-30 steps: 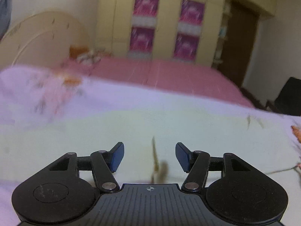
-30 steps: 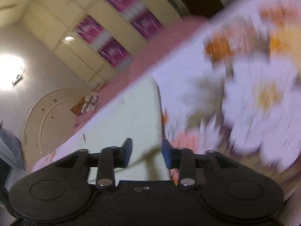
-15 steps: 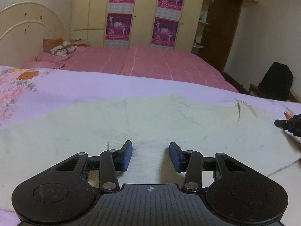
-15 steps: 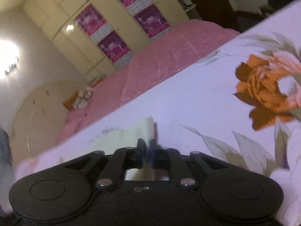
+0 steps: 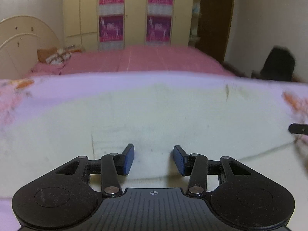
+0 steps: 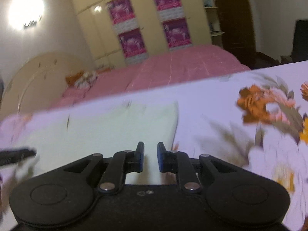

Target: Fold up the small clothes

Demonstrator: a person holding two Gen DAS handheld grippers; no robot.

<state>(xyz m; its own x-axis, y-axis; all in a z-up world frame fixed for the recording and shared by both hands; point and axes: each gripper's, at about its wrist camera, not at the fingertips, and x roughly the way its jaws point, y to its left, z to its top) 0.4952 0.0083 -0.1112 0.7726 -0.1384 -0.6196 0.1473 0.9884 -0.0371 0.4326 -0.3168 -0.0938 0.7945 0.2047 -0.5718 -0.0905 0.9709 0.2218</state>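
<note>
A pale cream garment (image 5: 154,115) lies spread flat on a lilac floral sheet (image 6: 221,115), filling most of the near surface in the left wrist view. Its far edge runs close to the sheet's far edge, and a short dark mark sits near its far right corner. In the right wrist view the same garment's right edge ends just left of the gripper's centre line, with orange and pink printed flowers on the sheet further right.

The left hand-held gripper (image 5: 153,158) sits low over the near edge of the garment. Its blue-padded jaws stand apart and are opening; the cloth lies under the gap between them, and the pads do not press on it.

The right hand-held gripper (image 6: 150,156) is over the garment's near right corner. Its jaws have only a narrow gap between them and are opening; pale cloth shows through the gap, but the pads are not clamped on it. One dark fingertip of this gripper shows at the right edge of the left wrist view.

Beyond the sheet lies a pink bed (image 5: 146,59) with a cream headboard (image 5: 21,38) at far left and a wardrobe (image 5: 130,13) with magenta panels against the far wall. Both views are somewhat blurred.
</note>
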